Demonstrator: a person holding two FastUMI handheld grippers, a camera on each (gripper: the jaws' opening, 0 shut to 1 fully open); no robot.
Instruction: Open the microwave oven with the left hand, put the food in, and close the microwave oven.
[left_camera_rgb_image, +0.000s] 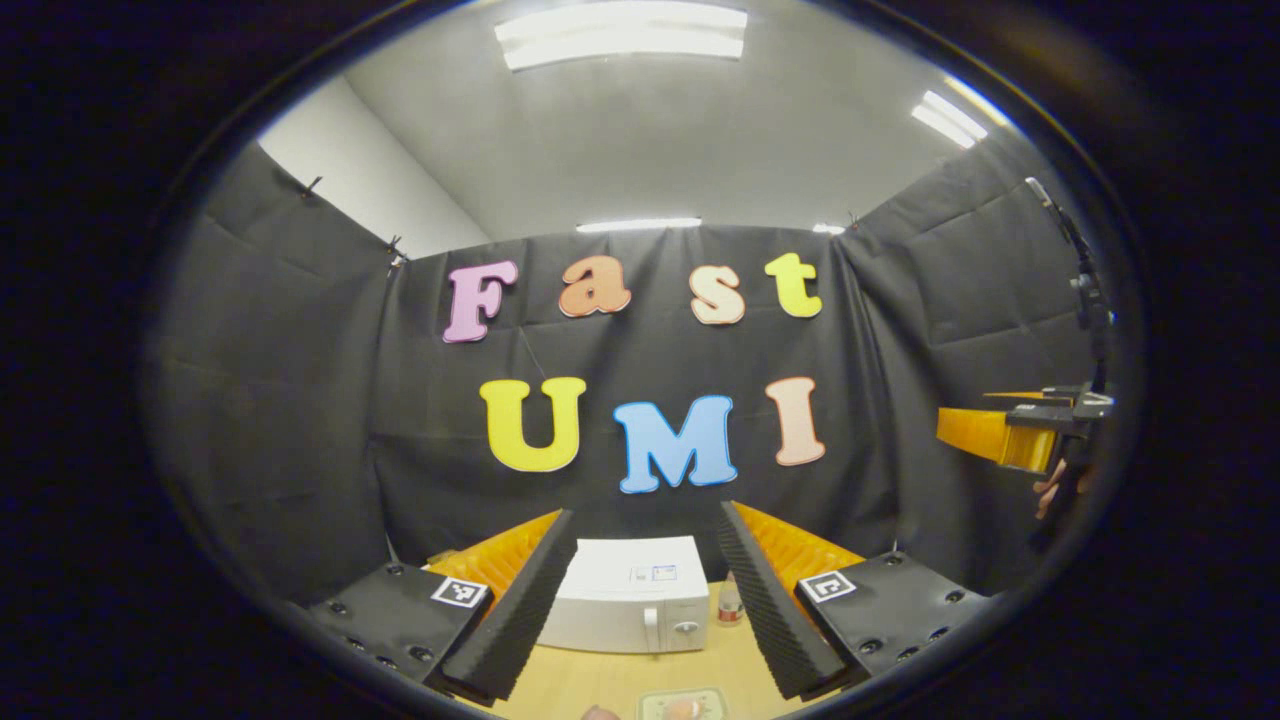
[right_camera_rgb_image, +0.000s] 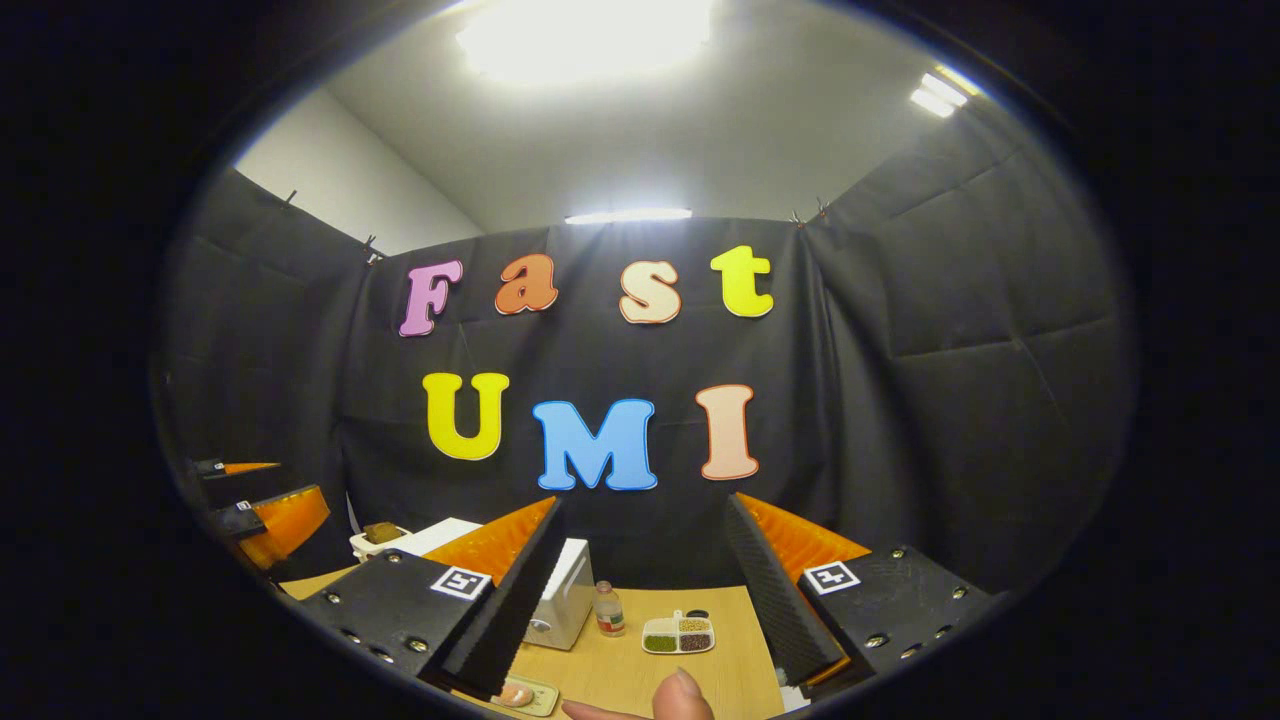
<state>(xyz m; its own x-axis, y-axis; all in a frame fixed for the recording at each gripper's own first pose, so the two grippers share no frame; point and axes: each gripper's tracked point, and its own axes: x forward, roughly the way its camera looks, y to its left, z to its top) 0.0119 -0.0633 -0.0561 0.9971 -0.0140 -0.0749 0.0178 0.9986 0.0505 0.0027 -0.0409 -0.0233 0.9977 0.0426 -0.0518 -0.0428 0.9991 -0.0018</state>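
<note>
One white box-shaped microwave oven (left_camera_rgb_image: 628, 596) stood shut; beside it one small bottle (right_camera_rgb_image: 605, 609) and one four-compartment dish (right_camera_rgb_image: 679, 634) of grains. Left gripper (left_camera_rgb_image: 645, 590) and right gripper (right_camera_rgb_image: 640, 590) — both released.

Ceiling light panels (left_camera_rgb_image: 620, 35) illuminate the booth from above; in the right gripper view one panel (right_camera_rgb_image: 585, 35) blooms into glare. Fisheye distortion curves the edges; focus stays sharp.

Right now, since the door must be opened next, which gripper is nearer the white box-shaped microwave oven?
Left. The left gripper faces the white box-shaped microwave oven head-on; the right gripper sits off to its right side.
</note>
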